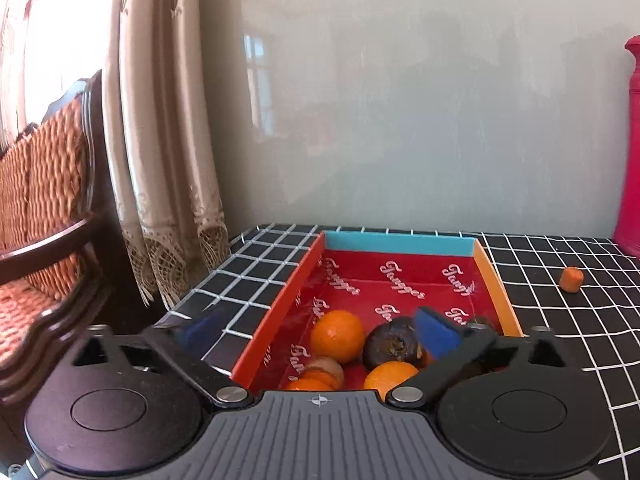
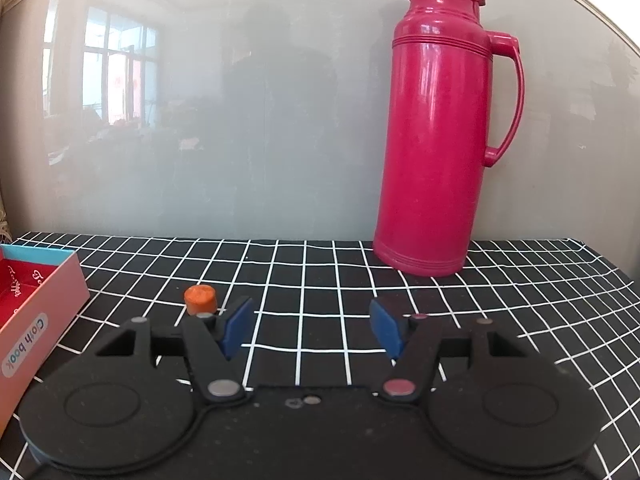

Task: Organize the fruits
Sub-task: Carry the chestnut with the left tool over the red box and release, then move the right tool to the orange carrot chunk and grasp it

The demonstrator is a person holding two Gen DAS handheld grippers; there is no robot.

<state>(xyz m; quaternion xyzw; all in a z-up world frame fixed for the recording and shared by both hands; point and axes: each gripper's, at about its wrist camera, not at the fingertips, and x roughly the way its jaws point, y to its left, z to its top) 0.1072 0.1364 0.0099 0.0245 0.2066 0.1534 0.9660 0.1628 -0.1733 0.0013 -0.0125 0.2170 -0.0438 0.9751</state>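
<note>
A black cloth (image 2: 320,276) with a white grid covers the table. A tall red flask (image 2: 436,132) stands on it at the back, against the wall. Left of the flask lies an open red box (image 1: 280,300), holding two oranges (image 1: 337,335), a dark brown fruit (image 1: 394,344) and a few more pieces at its near end. A small orange chunk (image 2: 200,299) sits on the cloth between box and flask. The left gripper (image 1: 316,332) hangs over the box's near end, jaws spread wide, gripping nothing. The right gripper (image 2: 312,328) hovers above bare cloth, jaws partly apart and empty, the chunk just beyond its left finger.
</note>
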